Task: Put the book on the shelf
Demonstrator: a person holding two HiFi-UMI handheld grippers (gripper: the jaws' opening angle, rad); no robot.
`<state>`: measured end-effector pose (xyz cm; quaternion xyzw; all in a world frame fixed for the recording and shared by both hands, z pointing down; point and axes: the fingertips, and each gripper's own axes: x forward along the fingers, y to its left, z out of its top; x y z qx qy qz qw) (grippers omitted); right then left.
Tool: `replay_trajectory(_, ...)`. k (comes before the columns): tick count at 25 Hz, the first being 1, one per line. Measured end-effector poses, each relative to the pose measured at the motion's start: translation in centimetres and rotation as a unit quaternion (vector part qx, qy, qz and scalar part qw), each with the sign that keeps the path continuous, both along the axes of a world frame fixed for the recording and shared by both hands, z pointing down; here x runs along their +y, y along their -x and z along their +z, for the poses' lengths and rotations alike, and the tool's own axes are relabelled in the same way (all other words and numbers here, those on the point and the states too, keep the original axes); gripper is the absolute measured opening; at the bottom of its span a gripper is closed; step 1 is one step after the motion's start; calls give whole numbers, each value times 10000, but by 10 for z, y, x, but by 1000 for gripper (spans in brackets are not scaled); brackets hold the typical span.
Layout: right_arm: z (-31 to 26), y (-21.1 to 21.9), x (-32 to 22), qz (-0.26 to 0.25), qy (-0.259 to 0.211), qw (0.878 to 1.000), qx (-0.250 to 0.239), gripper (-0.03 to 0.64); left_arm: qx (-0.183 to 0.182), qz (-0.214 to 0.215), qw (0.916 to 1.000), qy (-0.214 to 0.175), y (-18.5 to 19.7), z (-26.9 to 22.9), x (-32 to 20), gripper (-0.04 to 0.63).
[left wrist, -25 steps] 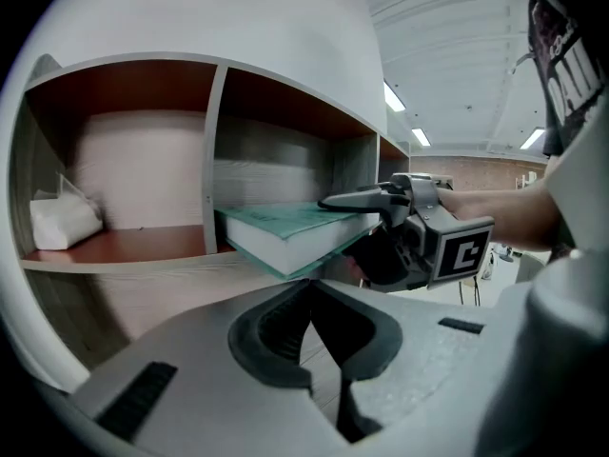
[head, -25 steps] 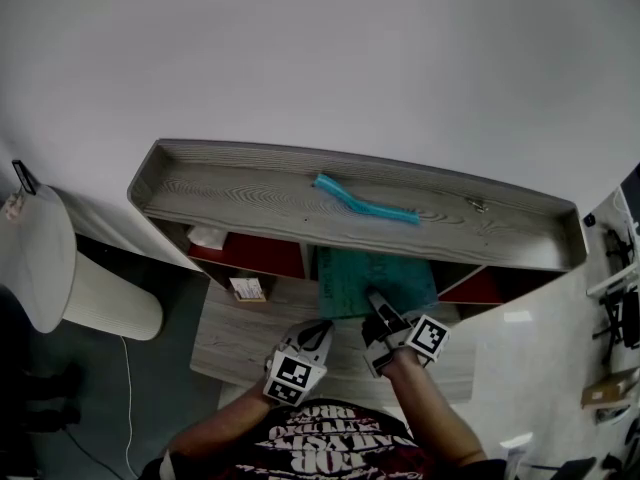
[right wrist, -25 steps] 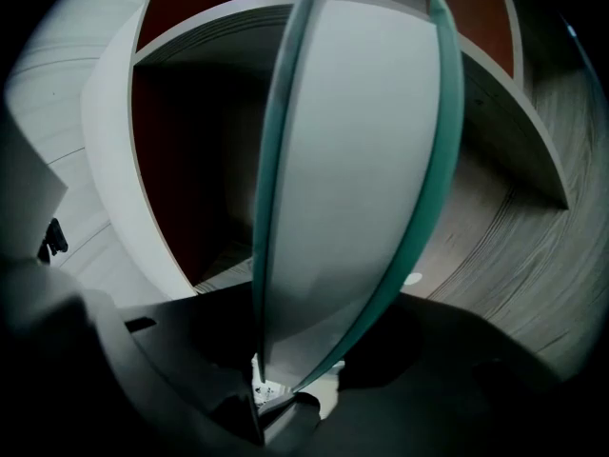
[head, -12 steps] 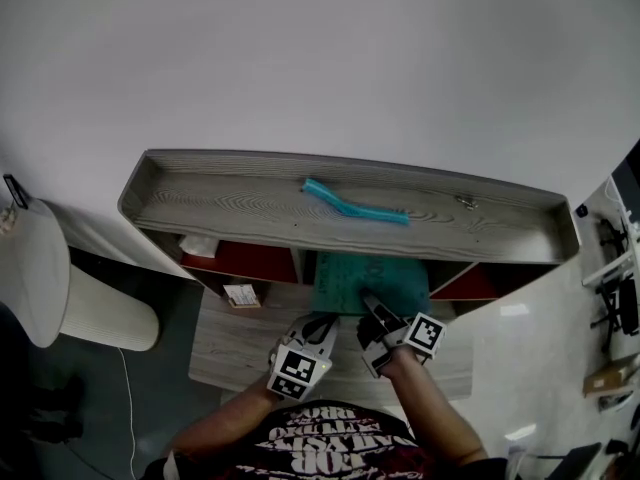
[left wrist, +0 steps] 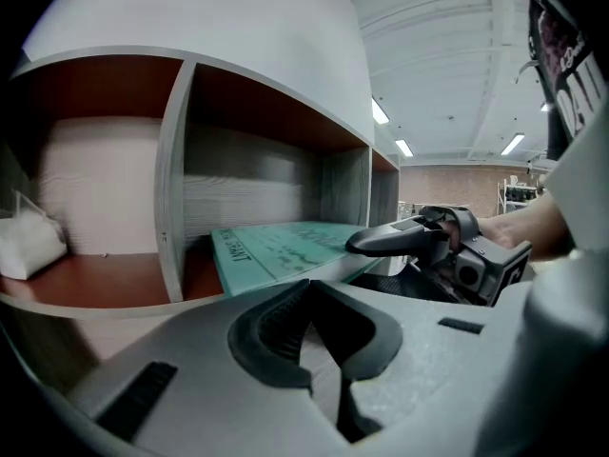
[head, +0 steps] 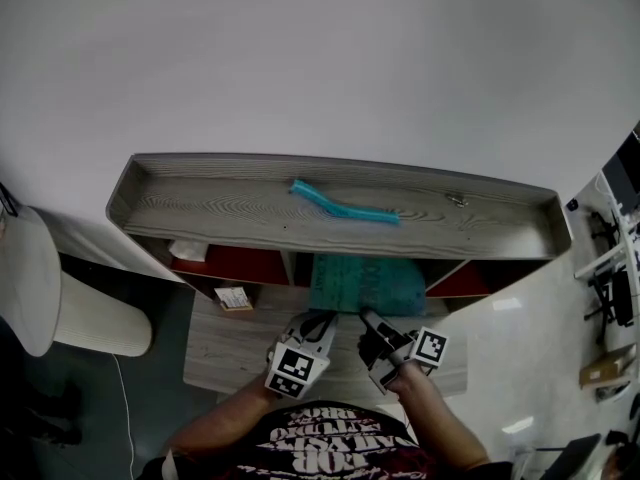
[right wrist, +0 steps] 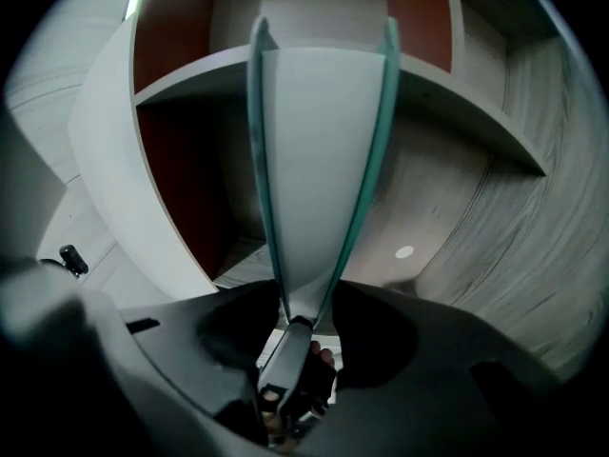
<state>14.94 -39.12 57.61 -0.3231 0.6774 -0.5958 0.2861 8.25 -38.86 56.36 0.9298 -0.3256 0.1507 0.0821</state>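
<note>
- White wall fills the background above a pale wood-grain shelf [head: 250, 208] whose compartments are lined red-brown inside.
- On the shelf's top board lies a bent teal strip [head: 345, 208], and well to its right a small metal piece [head: 456, 200] too small to identify.
- The book [head: 365, 283], with a teal cover, lies flat in the middle compartment, just right of an upright divider. Its near part sticks out over the lower board [head: 230, 353] towards the person.
- The right gripper [head: 368, 316] is at the book's near edge. Its own view shows the page block and both teal covers running down between its jaws, and the left gripper view shows its upper jaw lying on the cover. The jaws have just been closing and they clamp the book.
- The left gripper [head: 322, 318] is just left of the right one, over the lower board and in front of the book without touching it. Its jaws are closed tip to tip with nothing between them.
- A white bag [left wrist: 29, 241] sits in the left compartment.
- A small box [head: 232, 298] rests on the lower board, left of the book.
- A white cylinder [head: 100, 318] stands on the floor left of the shelf.
</note>
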Motion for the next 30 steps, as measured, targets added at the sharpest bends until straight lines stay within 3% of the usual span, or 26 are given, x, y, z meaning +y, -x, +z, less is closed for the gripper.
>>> replay_trajectory(7,6,-2,-6,-103,-33,9998,153,176,-42,-126,9997,206,14,12,9,6)
replay_trajectory(12,5,2,-14,-248,-43,9996,124,176,-61,-514,9976,456,41,28,14,6)
replay_trajectory(20,1,3,-20,-455,-316,9981,283,182,-48,-933,9944,485,71,29,18,6)
replay_trajectory(25,-4,15,1,-783,-582,9941,484,275,-9,-1146,9926,414,86,22,17,6)
replay_trajectory(28,-8,26,27,-1252,-1015,9777,1344,281,39,-1264,9915,312,94,11,16,6)
replay_trajectory(30,-13,29,41,-1468,-1537,9506,2264,271,70,-1340,9908,184,98,0,14,6)
